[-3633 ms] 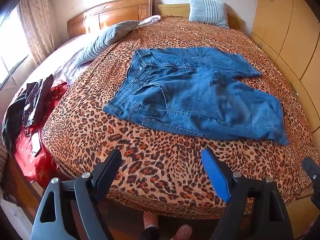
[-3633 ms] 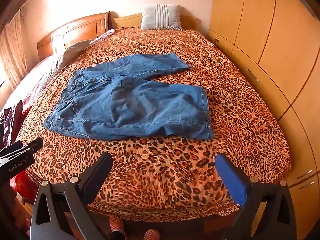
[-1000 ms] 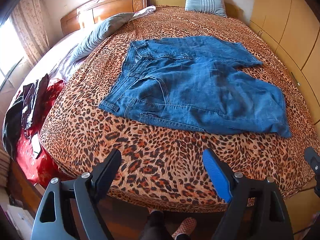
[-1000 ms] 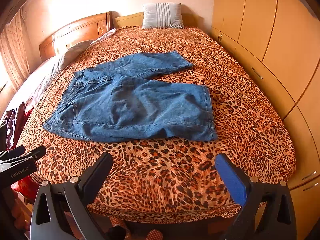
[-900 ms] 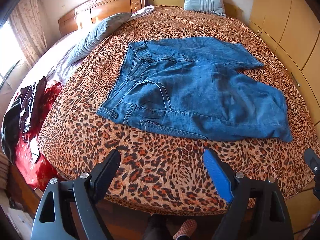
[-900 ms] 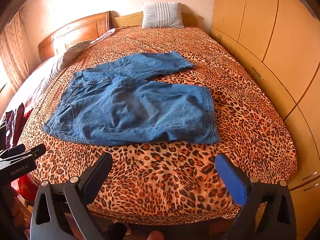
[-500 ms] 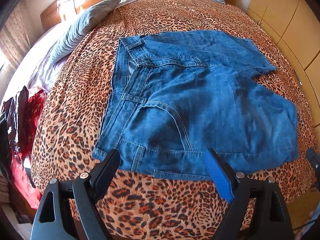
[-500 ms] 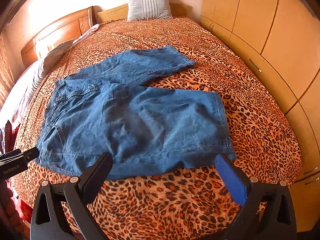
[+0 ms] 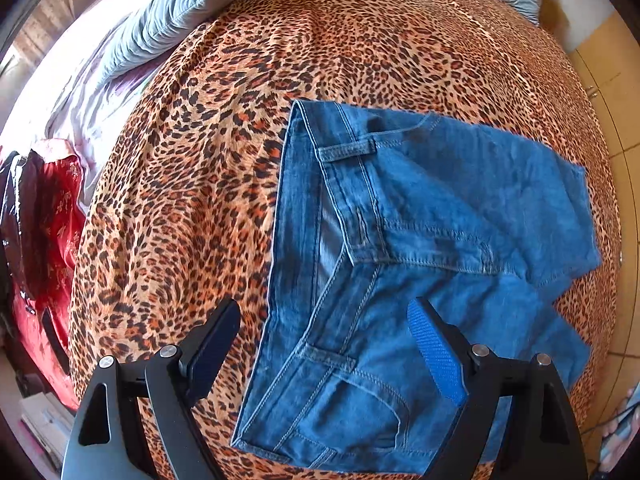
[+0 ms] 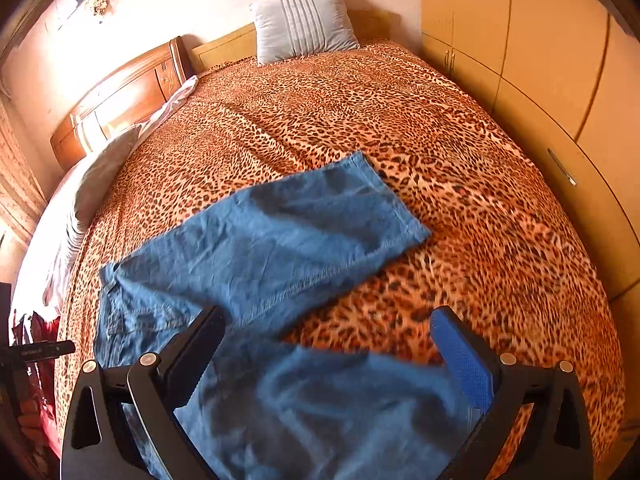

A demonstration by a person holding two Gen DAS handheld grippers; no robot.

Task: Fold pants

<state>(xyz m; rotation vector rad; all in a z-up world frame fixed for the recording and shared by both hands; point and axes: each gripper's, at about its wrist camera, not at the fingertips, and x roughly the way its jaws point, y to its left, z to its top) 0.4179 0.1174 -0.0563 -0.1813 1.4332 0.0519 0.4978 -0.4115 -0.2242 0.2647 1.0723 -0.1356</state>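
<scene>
Blue denim pants (image 9: pixel 420 248) lie spread flat on the leopard-print bedspread (image 9: pixel 192 184), waistband to the left, both legs running right. My left gripper (image 9: pixel 324 344) is open and empty, hovering over the waistband and near pocket. In the right wrist view the pants (image 10: pixel 272 248) show both legs, the far one angled away. My right gripper (image 10: pixel 328 356) is open and empty, hovering over the near leg.
A grey pillow (image 9: pixel 168 20) and pale sheets lie at the bed's left side. A striped cushion (image 10: pixel 304 24) leans on the wooden headboard (image 10: pixel 120 100). Wardrobe doors (image 10: pixel 560 80) run along the right. Red and dark clothes (image 9: pixel 44 216) hang off the left edge.
Both grippers have moved forward from beyond the bed's foot to above the pants. Both stay open. The pants have not moved.
</scene>
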